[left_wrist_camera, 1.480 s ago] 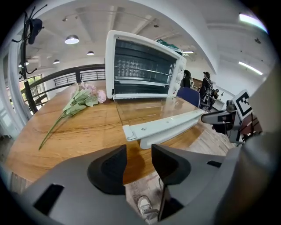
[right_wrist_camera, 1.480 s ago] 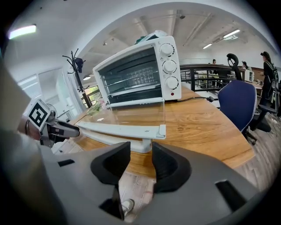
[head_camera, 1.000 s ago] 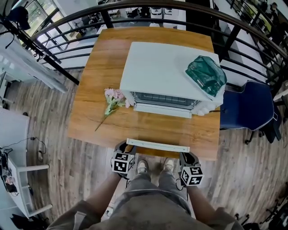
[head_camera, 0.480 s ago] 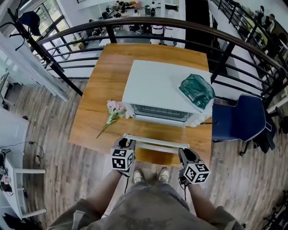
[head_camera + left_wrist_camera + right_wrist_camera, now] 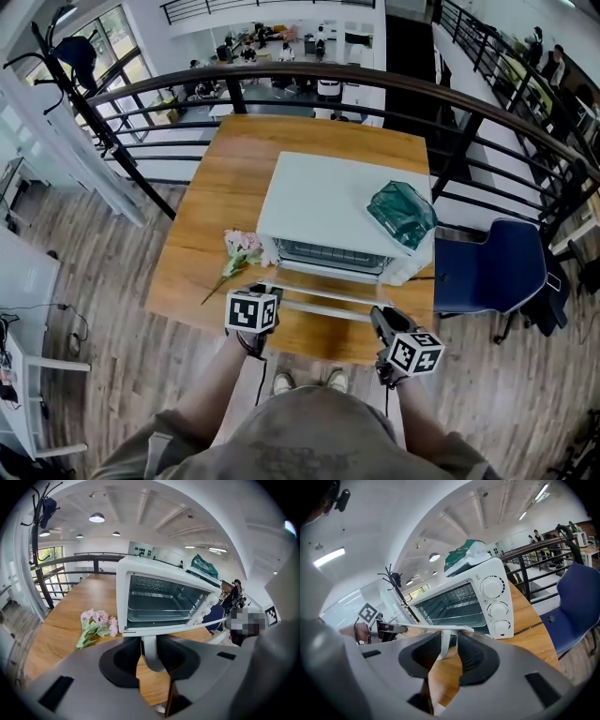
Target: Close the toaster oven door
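While I watch the head view, the biggest thing I see is the dark railing [image 5: 309, 75] curving across the top of the frame, and under it the wooden table [image 5: 187, 244] fills the middle. The white toaster oven [image 5: 319, 202] stands on the table just right of centre, its open mouth turned toward the bottom of the frame. A blue chair [image 5: 487, 267] sits off the table's edge at the right. A green bag [image 5: 403, 214] lies on the oven's top at its right end. The oven door [image 5: 323, 293] is not shut: it hangs out from the front, below the opening in the frame, and shows only as a thin white band, so I cannot tell its exact tilt. Its door handle [image 5: 328, 310] runs as a pale bar along the door's lower edge. A bunch of pink flowers [image 5: 240, 251] lies on the wood just left of the oven. The left gripper [image 5: 261, 292] is at the handle's left end; in its own view the jaws are clamped on the handle's white post. The right gripper [image 5: 380, 317] is at the handle's right end; in its view the post stands between the jaws, which are opening, with a sliver of gap beside it.
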Tool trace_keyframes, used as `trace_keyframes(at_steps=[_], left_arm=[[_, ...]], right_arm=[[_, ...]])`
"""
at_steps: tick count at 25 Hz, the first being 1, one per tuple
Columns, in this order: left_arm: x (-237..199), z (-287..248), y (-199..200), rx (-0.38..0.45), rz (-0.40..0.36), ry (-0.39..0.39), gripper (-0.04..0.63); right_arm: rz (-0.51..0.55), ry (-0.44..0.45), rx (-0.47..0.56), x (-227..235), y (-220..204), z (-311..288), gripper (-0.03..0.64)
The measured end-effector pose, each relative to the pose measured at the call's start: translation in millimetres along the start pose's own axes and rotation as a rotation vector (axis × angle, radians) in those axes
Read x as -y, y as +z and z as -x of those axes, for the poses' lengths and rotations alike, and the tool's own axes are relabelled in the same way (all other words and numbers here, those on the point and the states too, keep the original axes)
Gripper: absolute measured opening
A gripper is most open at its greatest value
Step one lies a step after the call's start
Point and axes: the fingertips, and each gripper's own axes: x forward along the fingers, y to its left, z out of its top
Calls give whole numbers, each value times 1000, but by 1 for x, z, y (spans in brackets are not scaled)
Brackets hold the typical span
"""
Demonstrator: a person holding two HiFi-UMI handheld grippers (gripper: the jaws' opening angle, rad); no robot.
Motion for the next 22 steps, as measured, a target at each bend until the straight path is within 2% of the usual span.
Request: trace_keyframes(at_steps=[3,7,9,12,18,22], left_arm=[[-1,-1,11,-31,-1,29,120],[-7,1,20,-59,15,125,132],[-9,4,21,-69,-11,177,153],[-8,8,30,-78,-67,165,153],[-4,28,54,56,-99,192,137],[-5,37,72,140,-136,233,137]], right_arm=[[-3,3,-20,1,10,-4,130],[-20,-8,-65,2,18,-10,132],[-16,-17,-85,2,17,-10,133],[-10,-21,-72,2,24,-12,133],[-82,5,2,5,51,-20,133],[-53,-15,71,10,76,-30,123]])
